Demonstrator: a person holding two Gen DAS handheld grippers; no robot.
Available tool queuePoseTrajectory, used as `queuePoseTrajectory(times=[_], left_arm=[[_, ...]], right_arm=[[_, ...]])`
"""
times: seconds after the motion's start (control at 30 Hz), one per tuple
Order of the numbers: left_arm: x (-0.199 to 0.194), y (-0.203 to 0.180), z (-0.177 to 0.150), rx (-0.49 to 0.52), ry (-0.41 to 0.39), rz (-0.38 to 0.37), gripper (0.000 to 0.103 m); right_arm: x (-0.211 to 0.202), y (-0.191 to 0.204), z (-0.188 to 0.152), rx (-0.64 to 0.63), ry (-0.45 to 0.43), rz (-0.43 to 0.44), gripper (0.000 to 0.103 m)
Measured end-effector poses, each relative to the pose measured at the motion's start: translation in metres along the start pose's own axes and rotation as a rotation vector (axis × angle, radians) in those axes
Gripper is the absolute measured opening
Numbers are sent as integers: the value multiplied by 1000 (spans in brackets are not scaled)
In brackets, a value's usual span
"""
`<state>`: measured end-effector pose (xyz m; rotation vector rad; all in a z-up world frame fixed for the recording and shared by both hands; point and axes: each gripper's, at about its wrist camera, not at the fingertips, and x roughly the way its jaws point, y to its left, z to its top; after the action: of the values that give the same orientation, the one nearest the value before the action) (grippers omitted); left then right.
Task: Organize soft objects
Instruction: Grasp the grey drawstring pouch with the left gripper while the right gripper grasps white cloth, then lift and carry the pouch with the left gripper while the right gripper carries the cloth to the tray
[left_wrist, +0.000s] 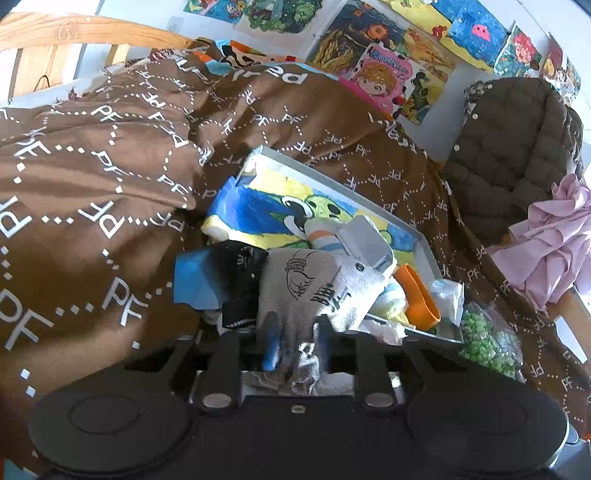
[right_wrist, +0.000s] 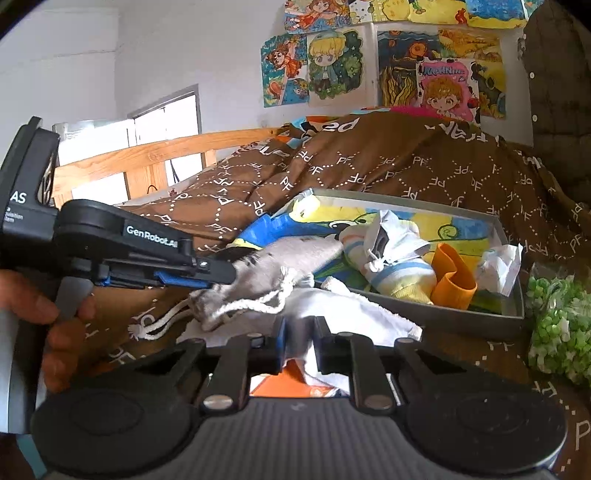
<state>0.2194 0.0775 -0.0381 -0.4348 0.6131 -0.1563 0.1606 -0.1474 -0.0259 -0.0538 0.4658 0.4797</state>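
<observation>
A bed (right_wrist: 424, 173) under a brown PF-lettered cover carries a grey tray (right_wrist: 513, 266) near its front edge, below a wall of cartoon drawings (right_wrist: 443, 70). The left hand-held gripper (left_wrist: 295, 343) is clenched on a grey drawstring pouch (left_wrist: 314, 280) at the tray's near side. The right hand-held gripper (right_wrist: 299, 347) grasps white cloth (right_wrist: 351, 314).

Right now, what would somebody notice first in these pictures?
The brown bedspread with white PF letters fills the bed, under bright cartoon drawings on the wall. In front, a grey tray holds socks and an orange band, while both grippers pinch a grey drawstring pouch at its near edge.
</observation>
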Motion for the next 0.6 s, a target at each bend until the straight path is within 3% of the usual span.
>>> queuePoseTrajectory(times=[0.07, 0.17, 0.3, 0.6], left_arm=[[2, 0, -1, 1, 17, 0, 34], [5, 0, -2, 14, 37, 4, 22], [1, -5, -1, 23, 31, -3, 14], [-31, -13, 0, -64, 12, -44, 12]], right_arm=[[0, 2, 1, -4, 2, -2, 8], [-3, 2, 1, 5, 14, -3, 4], [-13, 2, 2, 14, 16, -14, 3], [-57, -14, 19, 105, -58, -59, 2]])
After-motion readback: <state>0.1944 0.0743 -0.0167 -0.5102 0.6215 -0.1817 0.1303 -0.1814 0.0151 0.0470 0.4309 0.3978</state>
